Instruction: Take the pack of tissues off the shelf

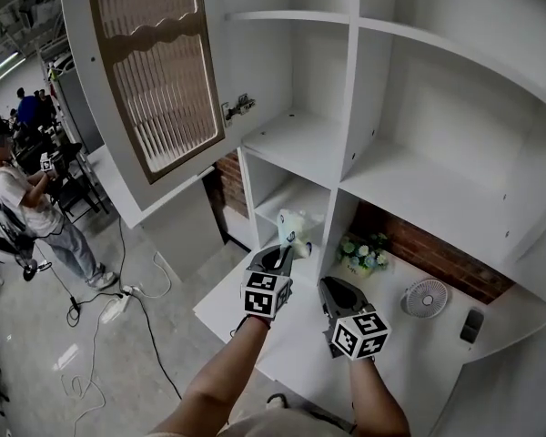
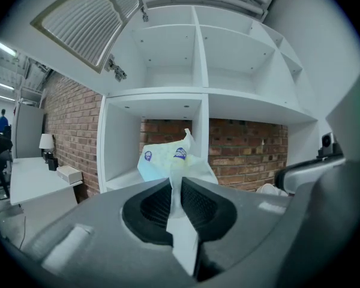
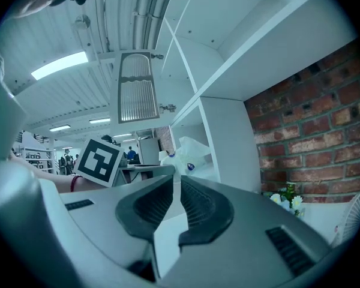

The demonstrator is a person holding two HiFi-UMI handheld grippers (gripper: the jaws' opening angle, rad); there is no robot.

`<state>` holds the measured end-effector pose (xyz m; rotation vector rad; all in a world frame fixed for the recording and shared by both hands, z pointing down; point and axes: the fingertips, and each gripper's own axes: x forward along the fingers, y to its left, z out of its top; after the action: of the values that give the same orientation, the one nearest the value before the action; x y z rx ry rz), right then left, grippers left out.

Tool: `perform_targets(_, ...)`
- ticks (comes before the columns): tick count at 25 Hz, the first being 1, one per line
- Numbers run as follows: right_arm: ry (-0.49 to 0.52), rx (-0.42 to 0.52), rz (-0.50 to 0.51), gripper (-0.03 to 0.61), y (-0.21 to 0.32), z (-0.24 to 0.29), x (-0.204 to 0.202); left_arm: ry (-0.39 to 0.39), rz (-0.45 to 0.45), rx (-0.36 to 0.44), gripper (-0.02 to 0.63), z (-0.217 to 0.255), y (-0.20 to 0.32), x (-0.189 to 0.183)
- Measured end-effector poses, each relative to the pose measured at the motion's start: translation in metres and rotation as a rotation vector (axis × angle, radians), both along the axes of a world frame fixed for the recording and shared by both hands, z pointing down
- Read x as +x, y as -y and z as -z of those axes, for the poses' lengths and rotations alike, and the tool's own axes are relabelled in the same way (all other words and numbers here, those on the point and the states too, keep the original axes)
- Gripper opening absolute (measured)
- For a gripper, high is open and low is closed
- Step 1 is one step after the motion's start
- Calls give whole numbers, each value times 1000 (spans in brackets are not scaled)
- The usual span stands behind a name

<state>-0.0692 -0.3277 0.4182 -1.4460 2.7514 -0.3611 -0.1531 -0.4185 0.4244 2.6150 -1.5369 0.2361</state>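
Observation:
The pack of tissues [image 1: 294, 226] is a pale soft plastic bag with blue print, hanging in the air in front of the lower left shelf compartment [image 1: 282, 200]. My left gripper [image 1: 282, 249] is shut on a thin fold of its wrapper. In the left gripper view the pack [image 2: 168, 159] rises just beyond the jaws of that gripper [image 2: 175, 188], with the wrapper pinched between the pads. My right gripper [image 1: 333, 287] hovers beside it to the right over the white counter [image 1: 409, 353], holding nothing. In the right gripper view its jaws [image 3: 175, 188] stand almost together and the pack [image 3: 192, 153] shows ahead on the left.
A cabinet door [image 1: 155, 71] stands open at the upper left. Small flowers [image 1: 364, 253], a white fan [image 1: 426, 297] and a dark device [image 1: 471, 324] sit on the counter before the brick wall. A person [image 1: 23, 203] stands at far left; cables [image 1: 118, 303] lie on the floor.

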Motion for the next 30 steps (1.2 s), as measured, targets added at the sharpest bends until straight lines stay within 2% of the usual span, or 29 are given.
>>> perform_targets(16,-2,24,40,49,-70,8,29,-39,49,7,35,9,-82,21)
perform_targets(30,-23,28,63,48,-147,10,68,-53,52,-4,35,10,-171,67)
